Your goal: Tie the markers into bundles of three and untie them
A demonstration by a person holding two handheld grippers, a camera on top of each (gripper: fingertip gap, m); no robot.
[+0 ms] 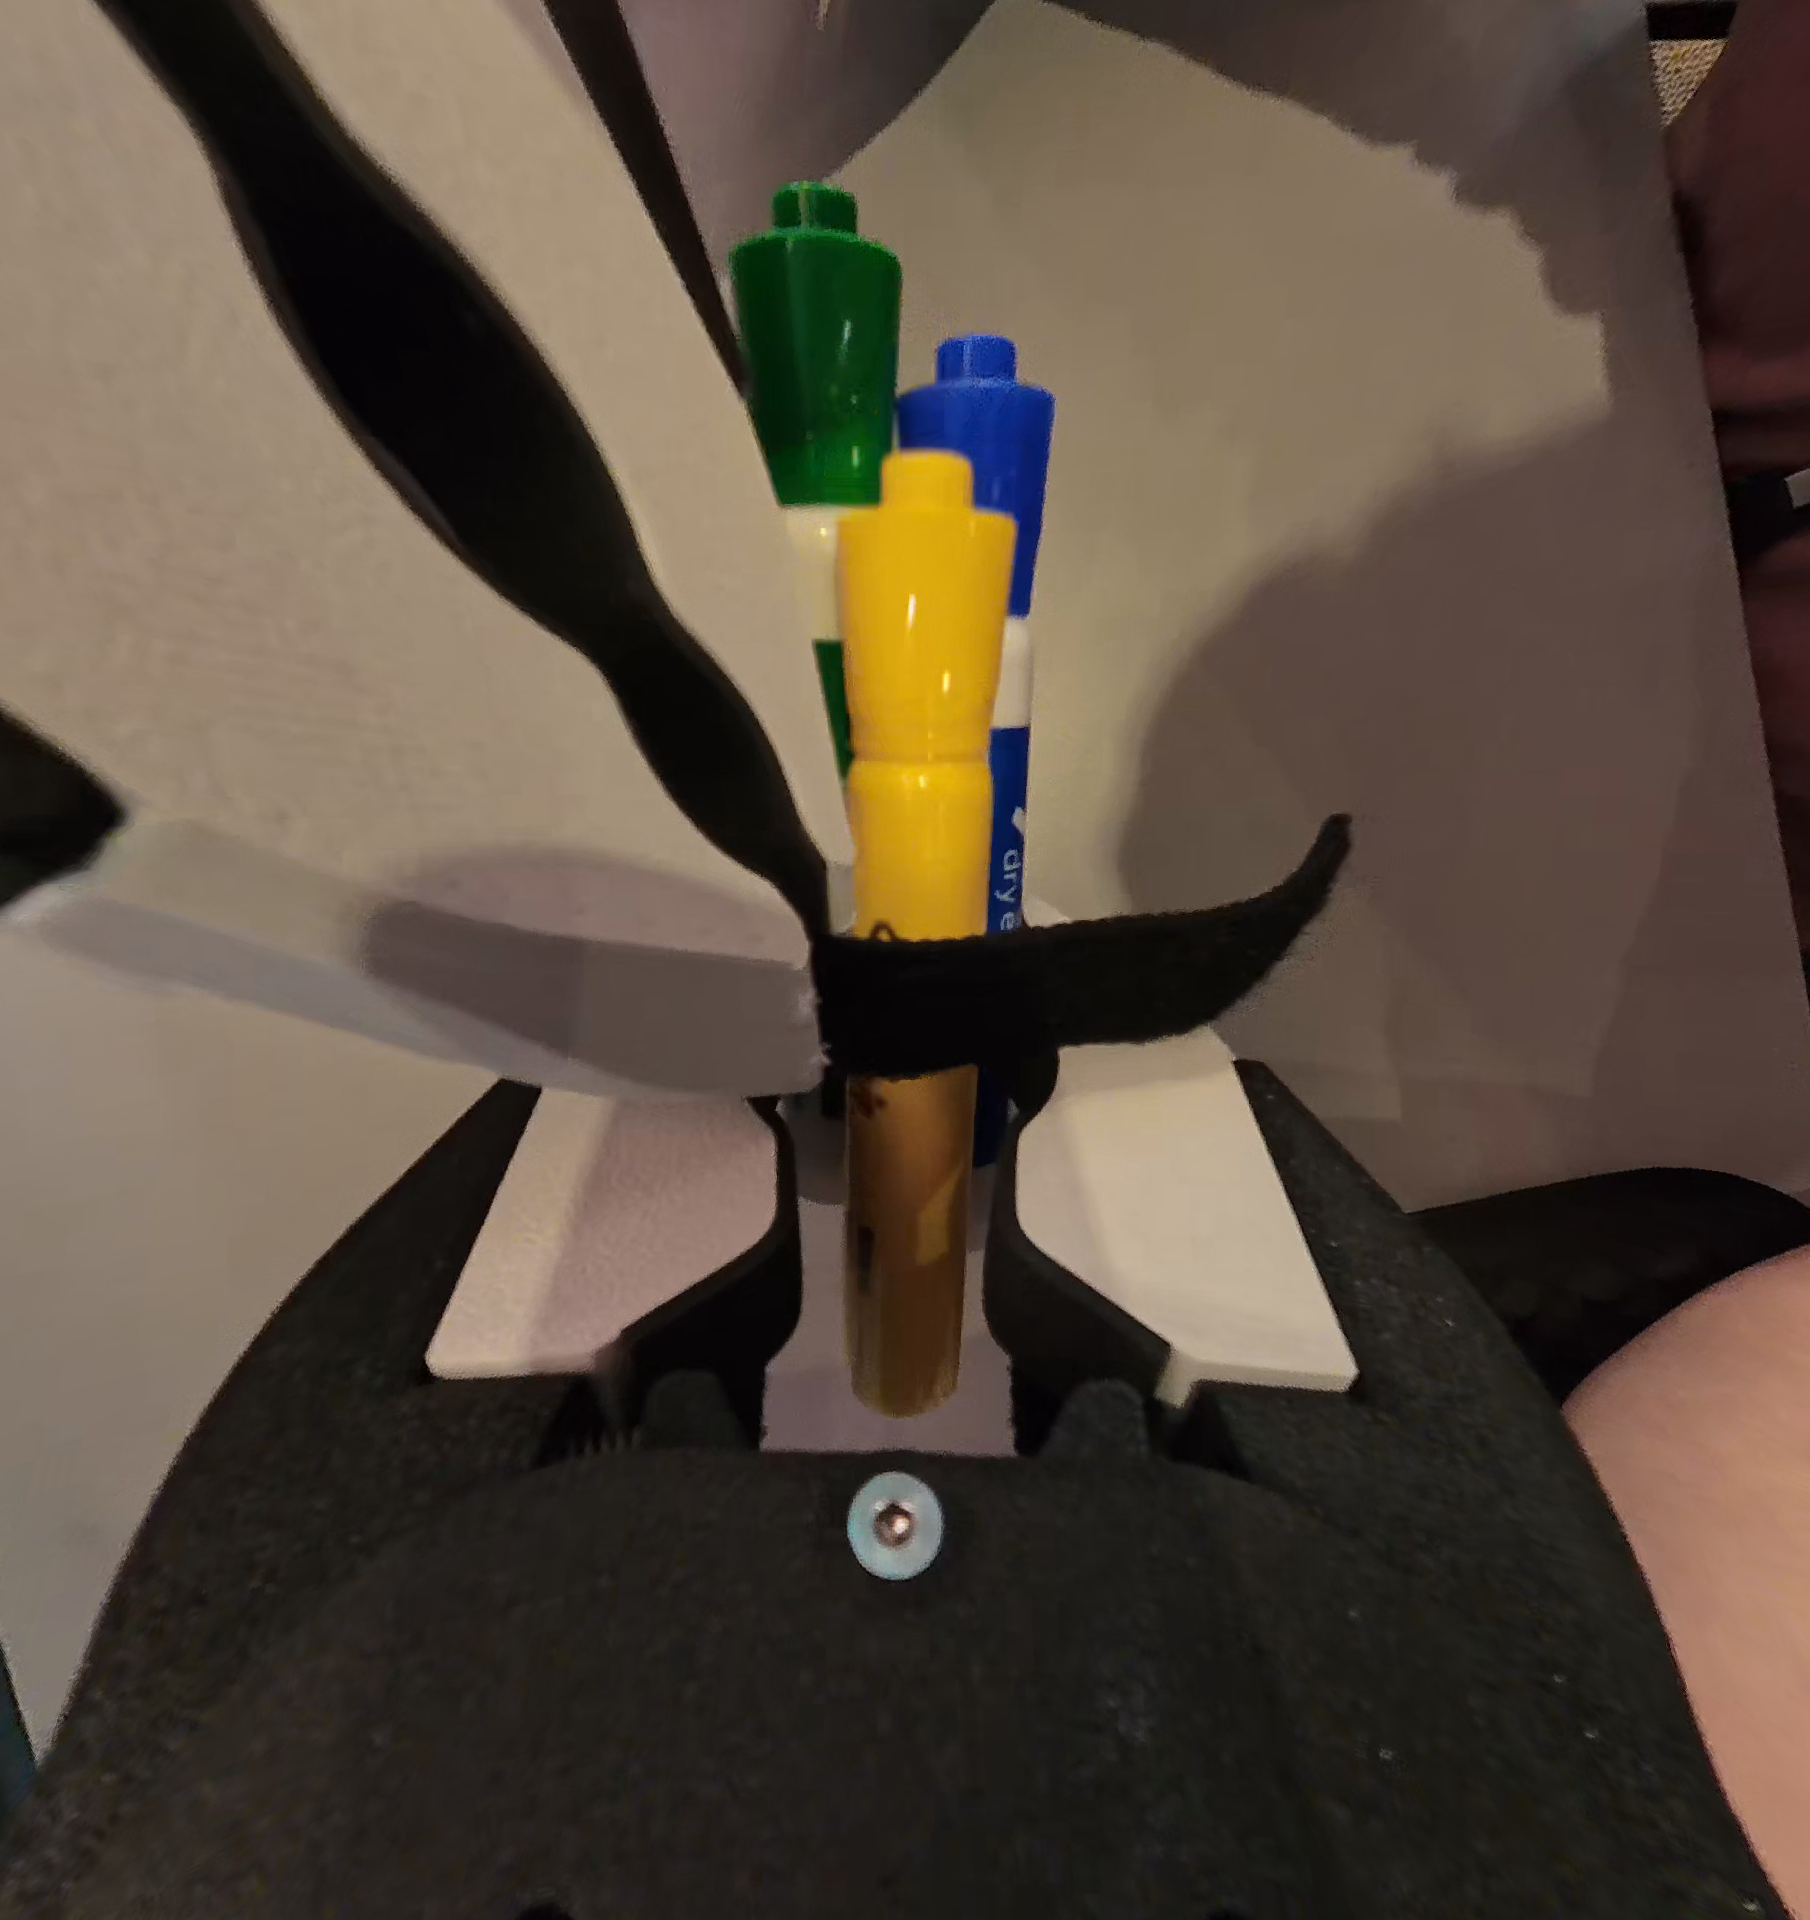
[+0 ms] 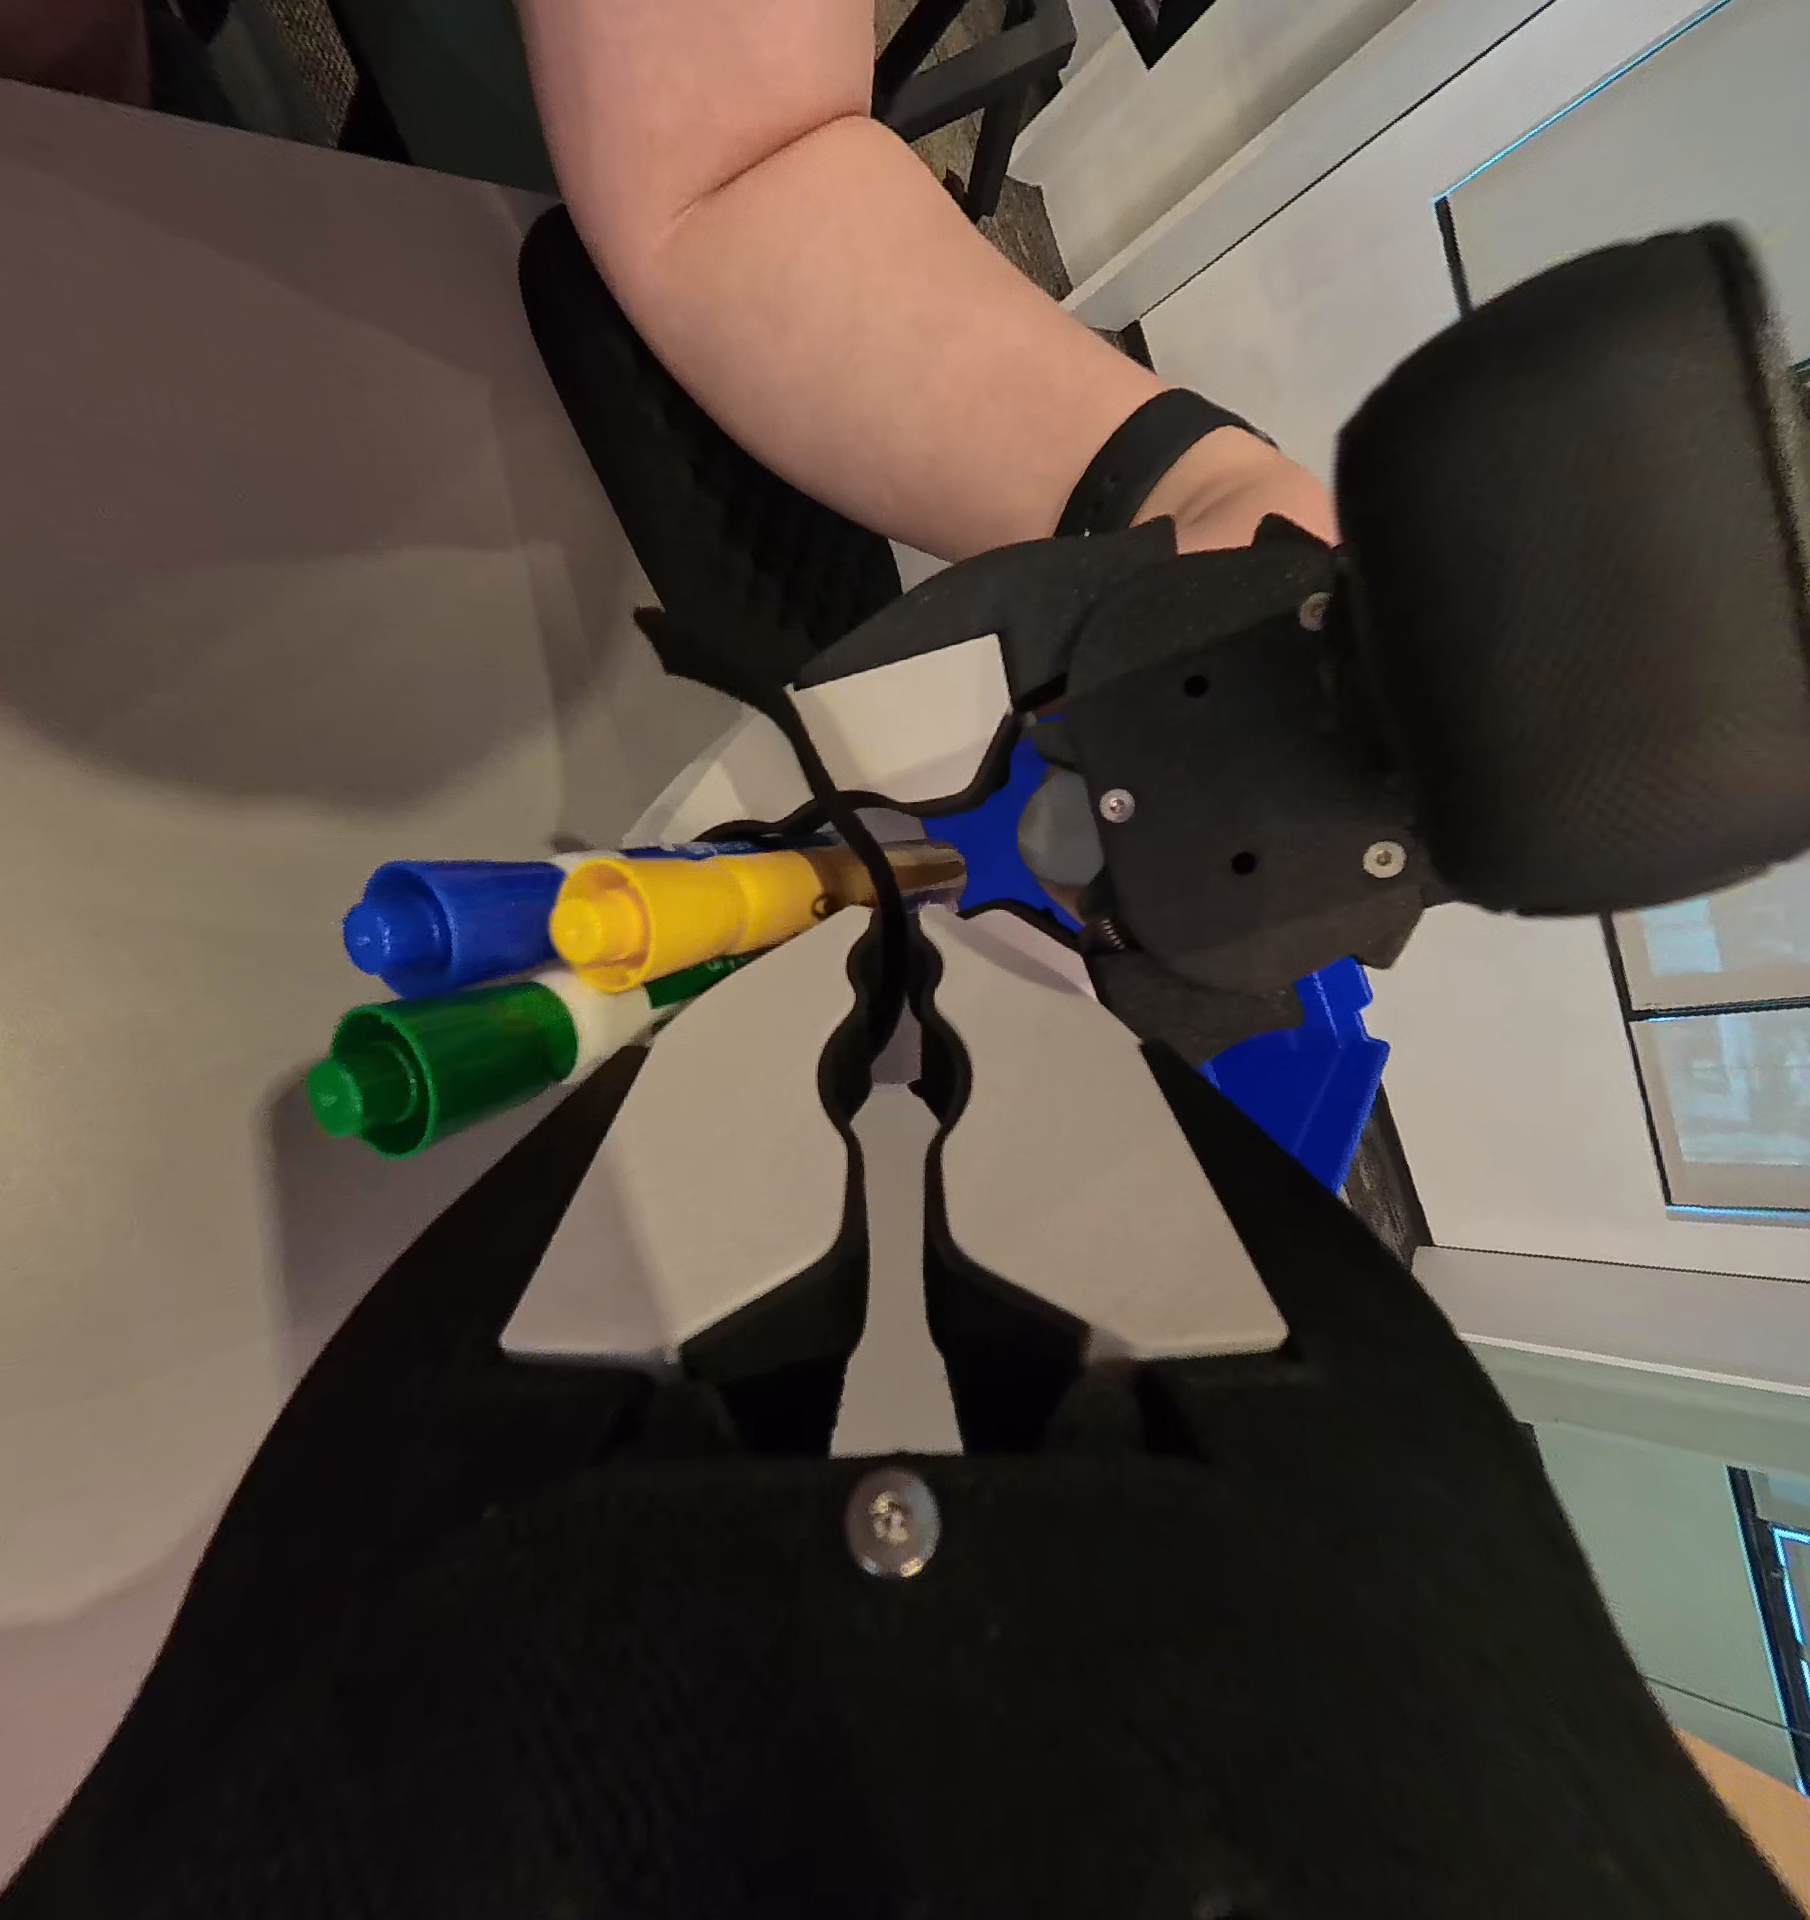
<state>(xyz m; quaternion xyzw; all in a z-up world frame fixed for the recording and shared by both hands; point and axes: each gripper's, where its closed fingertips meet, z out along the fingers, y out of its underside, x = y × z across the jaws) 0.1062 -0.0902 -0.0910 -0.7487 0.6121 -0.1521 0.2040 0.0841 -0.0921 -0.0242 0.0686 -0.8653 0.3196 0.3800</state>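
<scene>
Three markers, yellow (image 1: pixel 916 727), green (image 1: pixel 818 343) and blue (image 1: pixel 984 447), stand together between the fingers of my left gripper (image 1: pixel 901 1122), which is shut on the bundle. A black strap (image 1: pixel 984 997) wraps around them just past the fingertips. Its short end sticks out to the right and its long end (image 1: pixel 444 395) runs up to the left. My right gripper (image 2: pixel 893 966) is shut on the strap (image 2: pixel 859 831) beside the bundle. Its white finger (image 1: pixel 465 966) comes in from the left. The yellow (image 2: pixel 672 914), blue (image 2: pixel 444 925) and green (image 2: pixel 433 1070) caps point left.
A white table (image 2: pixel 153 520) lies behind the bundle and shows in the left wrist view too (image 1: pixel 205 623). The person's forearm (image 2: pixel 828 312) with a black wristband holds the left gripper (image 2: pixel 1244 790). A black chair armrest (image 1: pixel 1607 1247) lies to the right. Windows (image 2: pixel 1753 1091) are at the far right. My right fingertips sit around 7 cm from my left ones.
</scene>
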